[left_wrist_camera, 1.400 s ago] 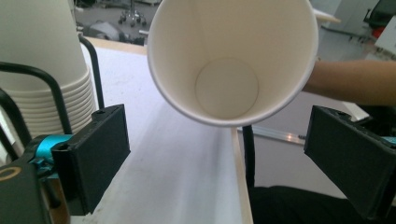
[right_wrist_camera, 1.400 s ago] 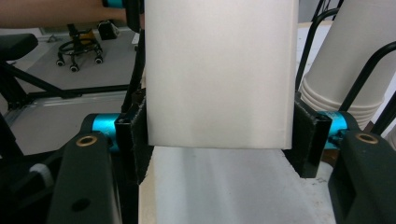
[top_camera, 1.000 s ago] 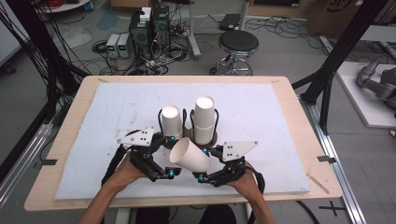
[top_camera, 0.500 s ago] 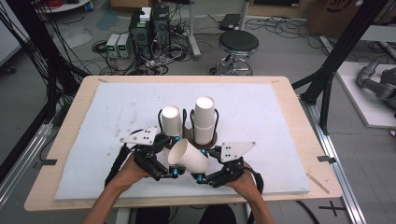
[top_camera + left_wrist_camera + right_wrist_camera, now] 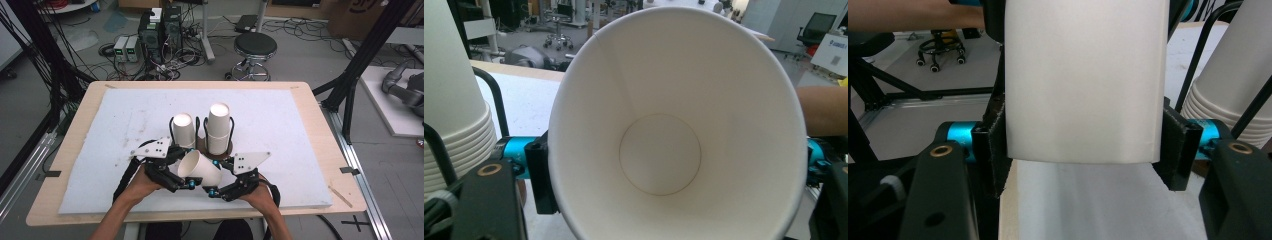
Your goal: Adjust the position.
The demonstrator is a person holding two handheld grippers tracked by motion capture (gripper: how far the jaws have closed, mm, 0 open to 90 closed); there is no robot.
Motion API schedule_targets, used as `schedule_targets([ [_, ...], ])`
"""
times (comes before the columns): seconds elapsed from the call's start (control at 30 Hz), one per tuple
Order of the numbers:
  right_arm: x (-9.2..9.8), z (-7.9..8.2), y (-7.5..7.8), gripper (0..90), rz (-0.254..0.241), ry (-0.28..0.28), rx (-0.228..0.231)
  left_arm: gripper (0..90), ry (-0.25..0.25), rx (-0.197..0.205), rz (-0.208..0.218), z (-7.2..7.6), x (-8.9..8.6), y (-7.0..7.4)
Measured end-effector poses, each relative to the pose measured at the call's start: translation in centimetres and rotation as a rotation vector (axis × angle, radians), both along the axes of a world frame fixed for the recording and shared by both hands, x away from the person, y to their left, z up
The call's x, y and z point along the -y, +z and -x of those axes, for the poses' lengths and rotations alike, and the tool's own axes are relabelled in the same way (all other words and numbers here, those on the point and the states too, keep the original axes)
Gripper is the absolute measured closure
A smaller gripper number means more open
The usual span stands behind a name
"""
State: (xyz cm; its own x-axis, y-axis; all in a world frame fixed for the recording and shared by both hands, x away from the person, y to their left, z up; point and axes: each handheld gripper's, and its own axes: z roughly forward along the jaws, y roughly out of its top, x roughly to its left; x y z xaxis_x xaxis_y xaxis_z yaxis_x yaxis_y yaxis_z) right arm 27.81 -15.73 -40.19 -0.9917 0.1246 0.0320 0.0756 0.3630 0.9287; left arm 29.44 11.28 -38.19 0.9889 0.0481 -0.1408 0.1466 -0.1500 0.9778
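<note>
Closing just now, the left gripper (image 5: 186, 176) has pinched the rim of the paper cup (image 5: 200, 167), lying sideways above the bench's (image 5: 300, 125) near edge, its base end clenched by the right gripper (image 5: 216, 186).

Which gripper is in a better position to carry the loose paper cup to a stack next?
Probably the right gripper: its jaws are shut on the paper cup's base end. The left gripper's jaws have just been closing at the cup's open rim, a softer hold.
</note>
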Motion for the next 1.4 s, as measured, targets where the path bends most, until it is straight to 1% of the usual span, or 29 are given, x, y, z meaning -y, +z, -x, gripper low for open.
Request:
schedule_targets([
  [0.13, 0.0, 0.0, 0.0, 36.1, 0.002, 0.0, 0.005, 24.8, -0.003, 0.002, -0.002, 0.0, 0.0, 0.0],
  [0.2, -0.1, 0.0, 0.0, 35.2, 0.015, 0.001, 0.005, 24.9, -0.003, 0.005, -0.016, 0.0, 0.0, 0.0],
  [0.23, -0.2, -0.1, -0.1, 32.8, 0.021, 0.001, 0.002, 24.9, 0.002, 0.008, -0.021, 0.1, 0.1, 0.0],
  [0.3, -0.4, -0.1, -0.1, 22.2, 0.039, 0.005, 0.003, 25.0, 0.018, 0.018, -0.024, 0.1, 0.0, 0.0],
  [0.33, -0.6, 0.1, -0.1, 16.1, 0.066, -0.023, 0.006, 25.3, 0.019, 0.017, -0.02, 0.1, 0.0, 0.1],
  [0.37, -0.7, 0.2, -0.2, 14.2, 0.077, -0.044, 0.014, 25.4, 0.022, 0.016, -0.019, 0.1, -0.1, 0.1],
  [0.4, -0.8, 0.2, -0.2, 14.2, 0.082, -0.06, 0.018, 25.5, 0.024, 0.017, -0.021, 0.1, -0.1, 0.1],
  [0.43, -0.9, 0.2, -0.3, 14.1, 0.087, -0.079, 0.013, 25.5, 0.026, 0.019, -0.024, 0.1, -0.2, 0.1],
  [0.5, -0.8, 0.2, -0.3, 14.1, 0.087, -0.068, 0.007, 25.6, 0.023, 0.017, -0.025, 0.1, -0.3, 0.2],
  [0.57, -0.7, 0.2, -0.2, 14.1, 0.08, -0.069, 0.005, 25.6, 0.027, 0.024, -0.029, 0.1, -0.4, 0.2],
  [0.63, -0.6, 0.1, -0.1, 14.1, 0.073, -0.074, 0.006, 25.6, 0.032, 0.021, -0.029, 0.1, -0.5, 0.3],
  [0.7, -0.5, 0.2, -0.1, 14.1, 0.075, -0.076, 0.005, 25.6, 0.032, 0.03, -0.033, 0.0, -0.7, 0.4],
  [0.87, -0.3, 0.1, -0.1, 14.1, 0.073, -0.079, 0.002, 25.6, 0.047, 0.032, -0.03, 0.0, -1.0, 0.6],
  [0.97, -0.1, 0.1, -0.1, 14.1, 0.079, -0.086, -0.004, 25.6, 0.052, 0.036, -0.046, -0.1, -1.2, 0.7],
  [1.13, 0.9, -0.1, -0.2, 14.1, 0.07, -0.117, -0.007, 25.6, 0.063, 0.045, -0.057, -0.3, -1.7, 1.2],
  [1.17, 1.1, -0.1, -0.3, 14.1, 0.069, -0.125, -0.013, 25.6, 0.066, 0.047, -0.064, -0.3, -1.8, 1.3],
  [1.2, 1.3, -0.1, -0.3, 14.1, 0.067, -0.128, -0.01, 25.6, 0.073, 0.056, -0.074, -0.3, -1.8, 1.4],
  [1.23, 1.6, -0.2, -0.3, 14.1, 0.065, -0.143, -0.003, 25.5, 0.074, 0.059, -0.075, -0.3, -1.9, 1.4],
  [1.37, 2.6, -0.4, -0.3, 14.1, 0.065, -0.185, -0.006, 25.5, 0.088, 0.064, -0.083, -0.5, -2.2, 1.6],
  [1.4, 2.8, -0.5, -0.4, 14.1, 0.061, -0.192, -0.002, 25.5, 0.092, 0.066, -0.094, -0.6, -2.2, 1.6],
])
